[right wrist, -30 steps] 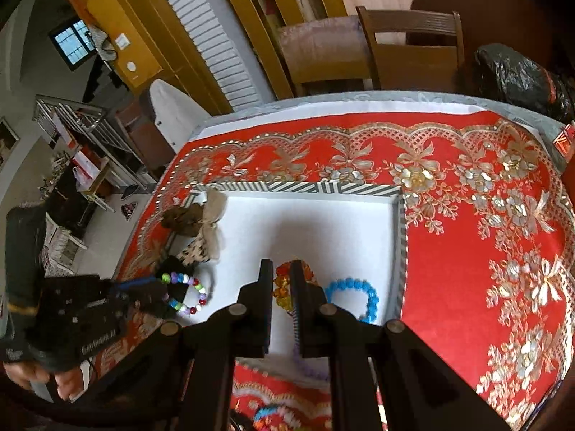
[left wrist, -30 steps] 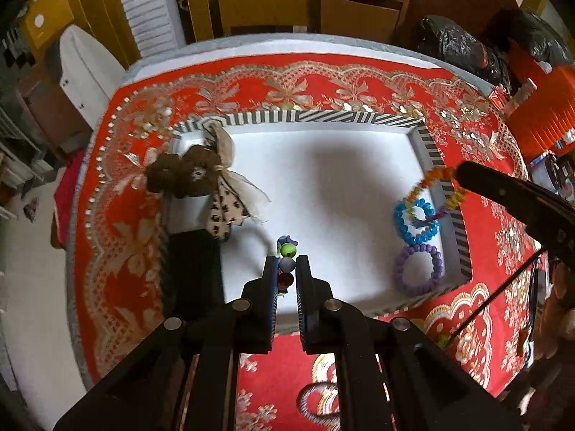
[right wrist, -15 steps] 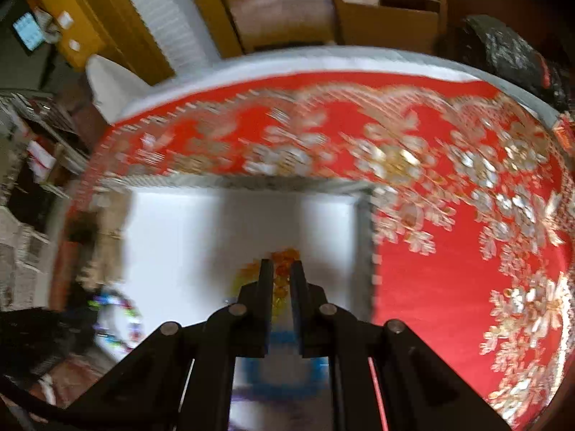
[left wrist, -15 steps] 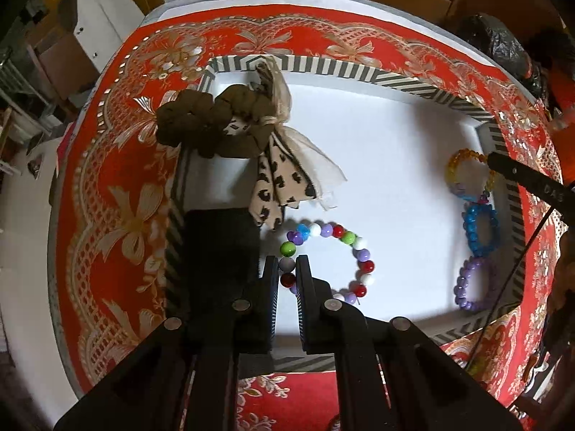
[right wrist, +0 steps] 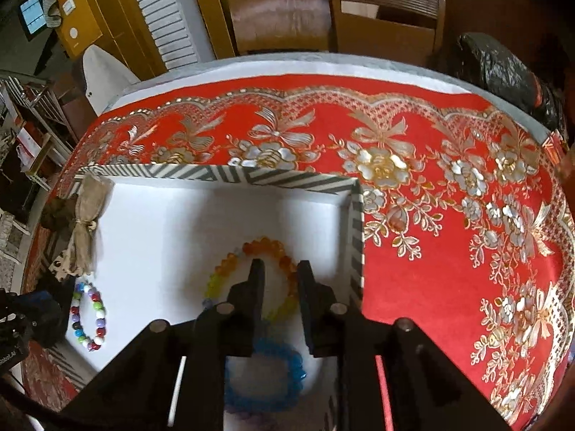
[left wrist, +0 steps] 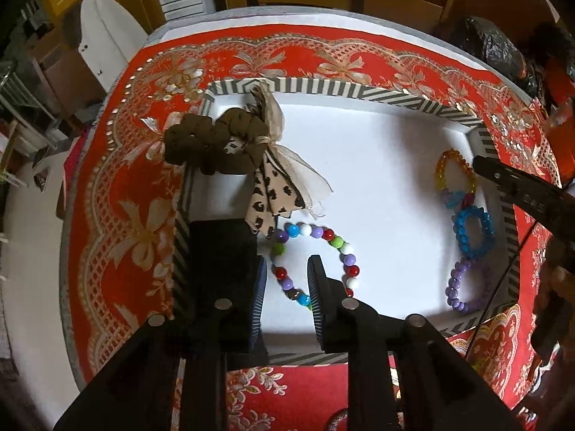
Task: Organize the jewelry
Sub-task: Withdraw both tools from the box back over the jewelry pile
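Left wrist view: the left tool [left wrist: 286, 280] hangs over the white tray [left wrist: 377, 136], its jaws just opened and parted, pads clear of the multicolour bead bracelet [left wrist: 316, 262], which lies flat on the tray floor with one side of its ring between them.
Right wrist view: the right tool [right wrist: 279, 280] has just been opening too; its jaws stand apart over the amber-yellow bracelet [right wrist: 251, 251], whose near side is hidden behind the fingers, so contact cannot be told.
Blue bracelet: [right wrist: 266, 377] blurred, just nearer the camera than the amber one and half covered by the tool body.
Purple bracelet: [left wrist: 458, 287] in the tray's near right corner, its right side hard to make out.
Hair ties: a brown scrunchie [left wrist: 215, 140] with a spotted ribbon bow [left wrist: 276, 194] rests across the tray's left wall.
Black block: [left wrist: 221, 251] at the left wall, lower end cut off by the tool.
Bench: red-and-gold cloth [right wrist: 449, 233].
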### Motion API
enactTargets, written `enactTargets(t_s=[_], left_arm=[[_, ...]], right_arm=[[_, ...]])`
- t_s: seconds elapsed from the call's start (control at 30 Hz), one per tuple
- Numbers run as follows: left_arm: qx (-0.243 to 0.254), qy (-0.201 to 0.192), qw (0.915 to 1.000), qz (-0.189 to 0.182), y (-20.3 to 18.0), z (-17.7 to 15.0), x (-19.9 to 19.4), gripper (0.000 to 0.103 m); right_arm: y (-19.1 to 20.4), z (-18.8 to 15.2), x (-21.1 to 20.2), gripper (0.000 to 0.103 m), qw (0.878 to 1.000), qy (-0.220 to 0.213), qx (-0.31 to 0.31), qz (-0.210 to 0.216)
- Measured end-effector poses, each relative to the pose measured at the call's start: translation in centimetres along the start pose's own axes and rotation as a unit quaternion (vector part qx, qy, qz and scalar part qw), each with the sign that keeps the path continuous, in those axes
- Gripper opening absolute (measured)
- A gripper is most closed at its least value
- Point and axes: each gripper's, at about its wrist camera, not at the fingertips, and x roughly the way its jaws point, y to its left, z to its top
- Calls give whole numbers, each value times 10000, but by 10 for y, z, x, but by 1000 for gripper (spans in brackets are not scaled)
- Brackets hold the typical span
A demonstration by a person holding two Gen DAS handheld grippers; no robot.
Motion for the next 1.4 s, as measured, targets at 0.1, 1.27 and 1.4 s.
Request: enactTargets(t_s=[0.1, 1.27, 1.4], left_arm=[[-14, -43, 10000, 60, 0, -1, -6, 4], [274, -592, 9976, 240, -46, -103, -92, 4], [274, -651, 9972, 259, -51, -111, -99, 4]], right_arm=[[7, -3, -18, 27, 9999, -140, 11, 87], [18, -163, -199, 55, 9974, -578, 69, 423], [20, -174, -204, 55, 9975, -560, 6, 442]])
